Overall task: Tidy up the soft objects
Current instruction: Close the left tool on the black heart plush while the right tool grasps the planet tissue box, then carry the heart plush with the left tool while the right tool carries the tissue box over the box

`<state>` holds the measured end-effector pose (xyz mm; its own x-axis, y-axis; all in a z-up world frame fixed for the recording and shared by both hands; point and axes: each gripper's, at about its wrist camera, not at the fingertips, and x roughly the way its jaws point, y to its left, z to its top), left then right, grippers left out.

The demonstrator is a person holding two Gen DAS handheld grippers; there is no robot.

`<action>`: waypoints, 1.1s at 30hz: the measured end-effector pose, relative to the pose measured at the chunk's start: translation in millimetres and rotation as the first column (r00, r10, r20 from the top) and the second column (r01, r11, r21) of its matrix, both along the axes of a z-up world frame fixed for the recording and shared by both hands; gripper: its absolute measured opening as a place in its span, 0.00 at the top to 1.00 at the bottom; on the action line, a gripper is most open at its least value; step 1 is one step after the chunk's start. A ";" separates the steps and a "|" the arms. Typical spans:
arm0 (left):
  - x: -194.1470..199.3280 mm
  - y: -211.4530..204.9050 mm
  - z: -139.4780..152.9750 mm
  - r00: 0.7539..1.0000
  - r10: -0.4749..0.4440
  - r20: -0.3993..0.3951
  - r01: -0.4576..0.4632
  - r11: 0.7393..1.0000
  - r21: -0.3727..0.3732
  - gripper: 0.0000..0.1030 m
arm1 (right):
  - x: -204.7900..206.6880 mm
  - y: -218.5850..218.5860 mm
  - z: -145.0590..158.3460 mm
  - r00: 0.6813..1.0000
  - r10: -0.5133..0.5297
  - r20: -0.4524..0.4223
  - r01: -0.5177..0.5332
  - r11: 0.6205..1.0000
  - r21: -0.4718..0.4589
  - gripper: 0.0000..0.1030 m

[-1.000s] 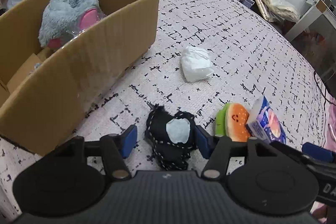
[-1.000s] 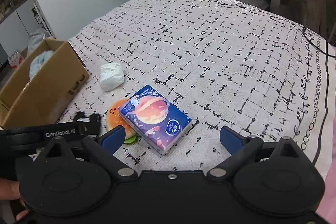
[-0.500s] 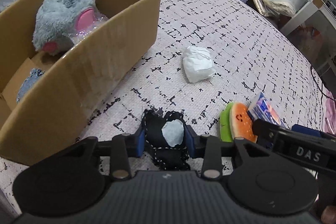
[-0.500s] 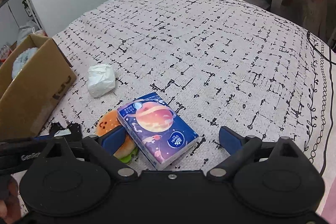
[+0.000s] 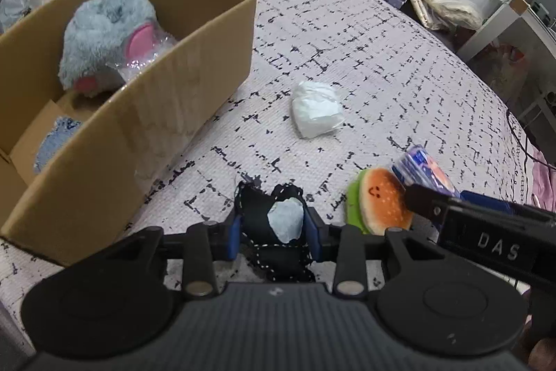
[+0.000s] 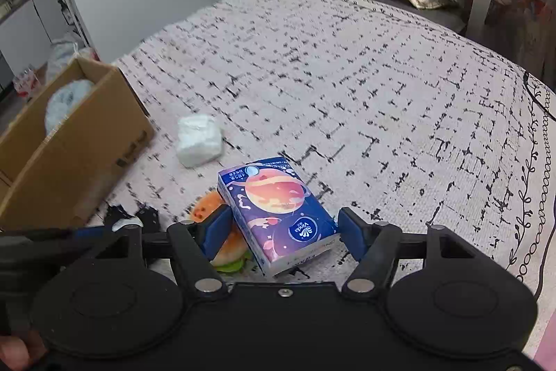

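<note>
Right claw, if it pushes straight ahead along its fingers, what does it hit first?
The tissue pack, already between the right claw's pads as they have just been closing. Contact is unclear; the bedspread lies directly beneath it.

Beyond the white wad, the patterned bedspread lies open. Left of the wad stands a cardboard box, its wall blocking passage; nearer, a burger toy and tissue pack crowd together.

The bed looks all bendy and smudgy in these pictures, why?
Left wrist view: the fisheye lens bends the bed and cardboard box, but it is sharp. Right wrist view: same bending, plus blur smearing the bed's pattern; the tissue pack stays clear.
</note>
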<state>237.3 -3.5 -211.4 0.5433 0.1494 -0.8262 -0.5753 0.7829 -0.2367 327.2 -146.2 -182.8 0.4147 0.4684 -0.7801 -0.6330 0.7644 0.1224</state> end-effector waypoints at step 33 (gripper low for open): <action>-52.1 2.1 95.3 0.985 0.039 0.168 -0.058 0.992 0.108 0.65 | -42.8 -45.4 99.7 0.983 -0.062 0.173 0.027 0.980 0.199 0.37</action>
<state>185.3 -1.5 -116.2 0.6606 0.2659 -0.7021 -0.5737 0.7820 -0.2436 284.4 -191.6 -83.1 0.5622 0.5823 -0.5873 -0.6240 0.7647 0.1608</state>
